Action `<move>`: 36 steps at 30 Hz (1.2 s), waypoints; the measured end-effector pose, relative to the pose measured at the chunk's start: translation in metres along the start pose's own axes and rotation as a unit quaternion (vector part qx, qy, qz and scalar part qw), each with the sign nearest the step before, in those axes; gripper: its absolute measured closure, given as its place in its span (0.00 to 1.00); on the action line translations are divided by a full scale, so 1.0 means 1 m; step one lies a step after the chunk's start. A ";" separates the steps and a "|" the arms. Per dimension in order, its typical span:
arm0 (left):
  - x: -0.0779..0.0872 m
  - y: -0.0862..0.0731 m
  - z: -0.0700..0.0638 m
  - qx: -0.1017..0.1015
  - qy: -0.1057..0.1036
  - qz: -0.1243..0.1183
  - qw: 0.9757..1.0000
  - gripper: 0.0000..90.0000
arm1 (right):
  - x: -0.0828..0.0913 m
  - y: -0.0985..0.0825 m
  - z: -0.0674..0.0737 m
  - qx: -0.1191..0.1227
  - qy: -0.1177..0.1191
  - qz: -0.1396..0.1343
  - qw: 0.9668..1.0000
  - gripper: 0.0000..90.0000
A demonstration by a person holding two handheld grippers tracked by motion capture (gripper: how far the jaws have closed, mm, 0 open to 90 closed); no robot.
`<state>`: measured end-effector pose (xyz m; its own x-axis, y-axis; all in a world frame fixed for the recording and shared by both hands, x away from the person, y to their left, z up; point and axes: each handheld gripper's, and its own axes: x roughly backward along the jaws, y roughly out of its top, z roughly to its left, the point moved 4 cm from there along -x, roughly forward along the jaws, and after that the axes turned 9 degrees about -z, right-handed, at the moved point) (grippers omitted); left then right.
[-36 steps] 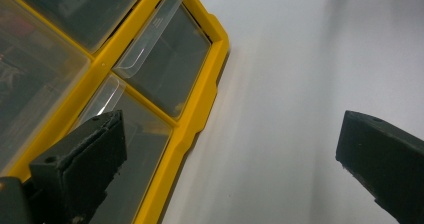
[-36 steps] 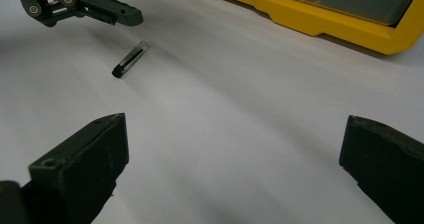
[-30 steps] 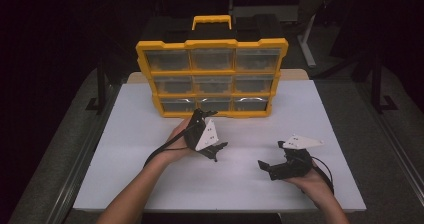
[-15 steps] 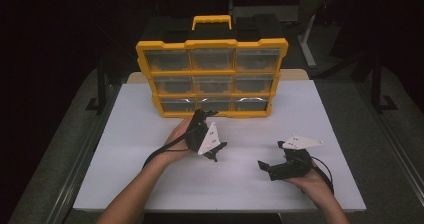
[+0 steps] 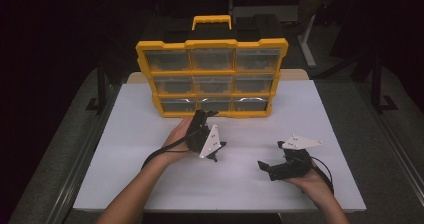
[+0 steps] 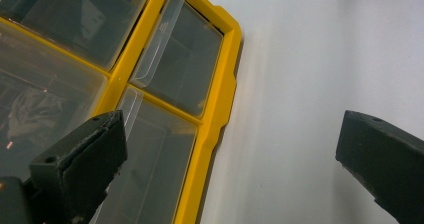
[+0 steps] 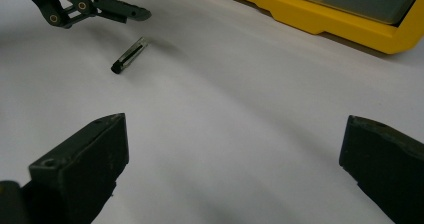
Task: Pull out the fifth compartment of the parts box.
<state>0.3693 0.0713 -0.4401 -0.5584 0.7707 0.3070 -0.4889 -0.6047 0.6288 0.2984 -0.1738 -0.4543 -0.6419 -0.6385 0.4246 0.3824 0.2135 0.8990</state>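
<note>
A yellow organizer (image 5: 212, 45) with clear drawers stands upright at the back of the white table (image 5: 125, 134). My left gripper (image 5: 206, 121) is rolled on its side just in front of the bottom middle drawer (image 5: 216, 104). Its jaws are open wide with nothing between them. In the left gripper view, the left gripper (image 6: 232, 144) straddles the organizer's yellow frame (image 6: 215, 129) and the table. My right gripper (image 5: 266, 168) rests low at the right front, open and holding nothing. A small dark-tipped clear cylinder (image 7: 129, 55) lies on the table ahead of it, close to the left gripper's jaw (image 7: 122, 11).
A black carry handle frame with a yellow grip (image 5: 212, 21) tops the organizer. The table's front edge (image 5: 220, 206) lies just beneath both forearms. Dark floor and metal rails (image 5: 75, 169) flank the table.
The left gripper has turned slightly in the hand near the organizer's bottom row. The right gripper has stayed where it was.
</note>
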 end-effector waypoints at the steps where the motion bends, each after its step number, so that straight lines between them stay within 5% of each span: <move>1: 0.000 0.000 0.000 -0.002 0.001 0.001 1.000 0.00 | 0.000 0.000 0.000 0.000 -0.001 0.001 1.000 0.00; 21: -0.001 0.001 -0.003 -0.063 0.019 0.014 0.998 0.00 | 0.000 0.000 0.001 0.001 -0.001 0.003 1.000 0.00; 36: -0.002 0.001 -0.005 -0.123 0.038 0.024 0.991 0.00 | 0.000 0.000 0.000 0.001 -0.001 0.003 1.000 0.00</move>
<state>0.3661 0.0679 -0.4438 -0.6291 0.7284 0.2714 -0.6039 -0.6779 0.4192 0.2978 -0.1739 -0.4546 -0.6412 -0.6358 0.4296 0.3848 0.2180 0.8969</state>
